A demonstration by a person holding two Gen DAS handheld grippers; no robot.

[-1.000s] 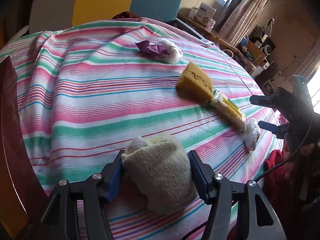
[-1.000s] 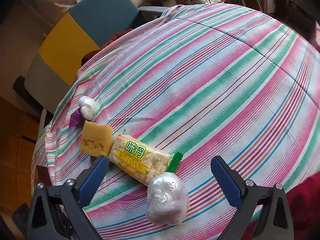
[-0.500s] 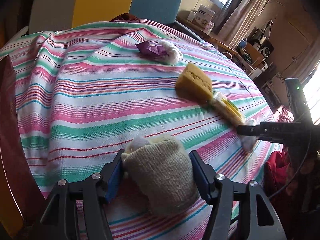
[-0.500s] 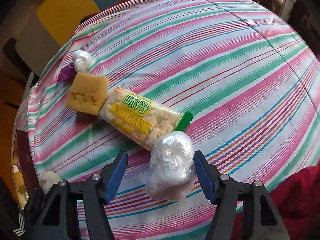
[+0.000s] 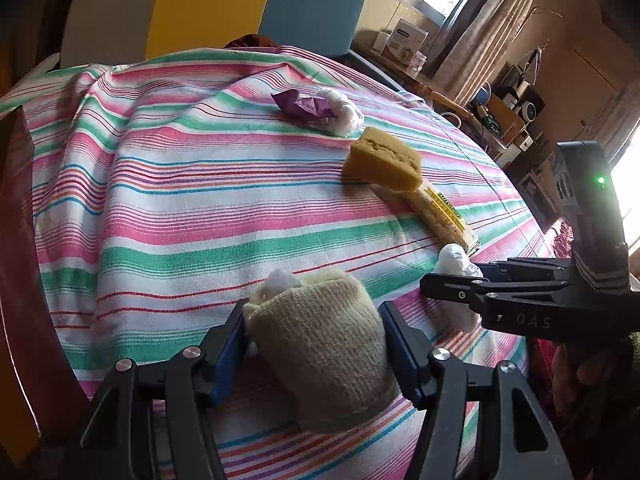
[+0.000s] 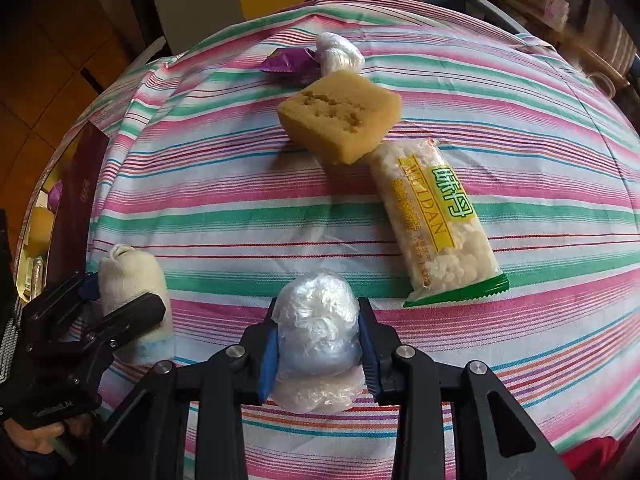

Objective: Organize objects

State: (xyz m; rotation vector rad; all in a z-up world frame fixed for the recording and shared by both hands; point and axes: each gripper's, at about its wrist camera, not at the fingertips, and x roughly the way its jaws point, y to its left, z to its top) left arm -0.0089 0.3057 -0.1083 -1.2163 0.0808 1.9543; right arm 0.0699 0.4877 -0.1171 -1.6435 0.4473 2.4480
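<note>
My left gripper (image 5: pixel 314 334) is shut on a rolled beige sock (image 5: pixel 320 344) lying on the striped tablecloth (image 5: pixel 180 208); the sock also shows in the right wrist view (image 6: pixel 134 284). My right gripper (image 6: pixel 318 340) is shut on a clear plastic-wrapped ball (image 6: pixel 318 330), which rests on the cloth and is seen from the left wrist (image 5: pixel 454 262). Beyond lie a snack bar packet (image 6: pixel 436 224), a yellow sponge (image 6: pixel 340 116), a second plastic-wrapped ball (image 6: pixel 340 54) and a purple wrapper (image 6: pixel 288 62).
A dark red box (image 6: pixel 76 200) stands at the table's left edge. Yellow and blue chair backs (image 5: pixel 256 4) stand behind the table. Shelves with clutter (image 5: pixel 508 116) lie far right.
My right gripper moved in over the plastic-wrapped ball and closed on it. My left gripper stayed shut on the sock.
</note>
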